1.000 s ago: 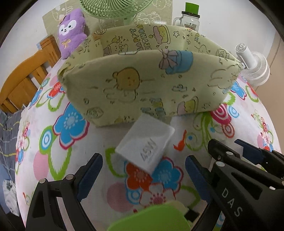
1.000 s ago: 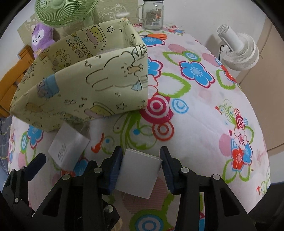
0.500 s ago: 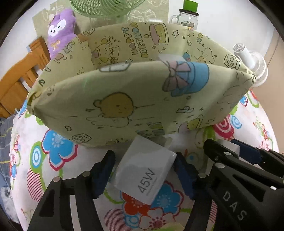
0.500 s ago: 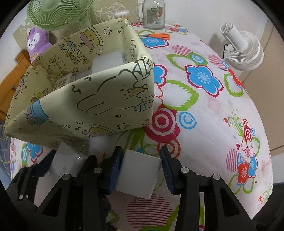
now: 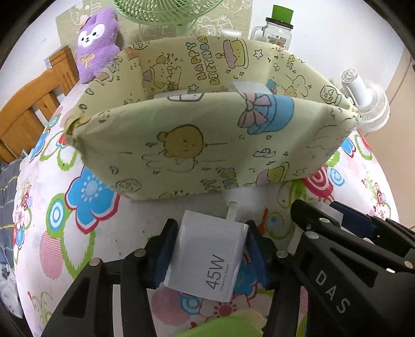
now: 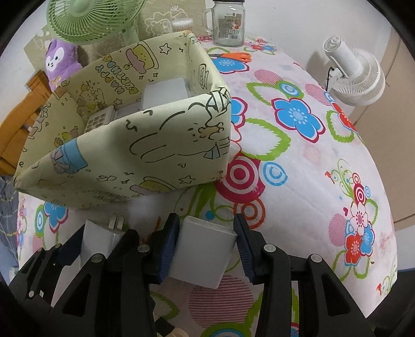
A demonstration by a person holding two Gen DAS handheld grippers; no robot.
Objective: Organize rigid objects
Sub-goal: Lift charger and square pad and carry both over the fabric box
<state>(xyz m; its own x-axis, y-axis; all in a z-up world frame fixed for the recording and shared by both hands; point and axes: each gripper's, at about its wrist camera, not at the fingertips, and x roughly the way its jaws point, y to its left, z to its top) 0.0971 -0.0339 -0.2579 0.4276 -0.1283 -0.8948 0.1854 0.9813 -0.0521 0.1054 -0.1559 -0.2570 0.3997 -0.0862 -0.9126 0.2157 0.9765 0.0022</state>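
Observation:
A white 45W charger point(image 5: 207, 259) sits between the blue pads of my left gripper point(image 5: 211, 248). The jaws are closing and both pads touch its sides, with its prongs pointing at the yellow cartoon-print fabric bin point(image 5: 207, 145) just ahead. My right gripper point(image 6: 207, 241) is shut on a white rectangular block point(image 6: 205, 251), held low over the flowered tablecloth point(image 6: 311, 181) before the bin's near right corner. The two grippers stand side by side; the charger point(image 6: 98, 241) shows at the lower left of the right wrist view. Inside the bin lie a white box point(image 6: 164, 93) and a keyed device point(image 6: 99, 118).
Behind the bin stand a green fan point(image 6: 88, 18), a purple plush toy point(image 6: 61, 62) and a glass jar mug point(image 6: 228, 23). Orange scissors point(image 6: 233, 55) lie at the far side. A white desk fan point(image 6: 355, 75) is at the right edge, a wooden chair point(image 5: 28, 114) at the left.
My left gripper came forward over the charger and its jaws narrowed from wide open until the pads met its sides. The right gripper kept its hold on the white block.

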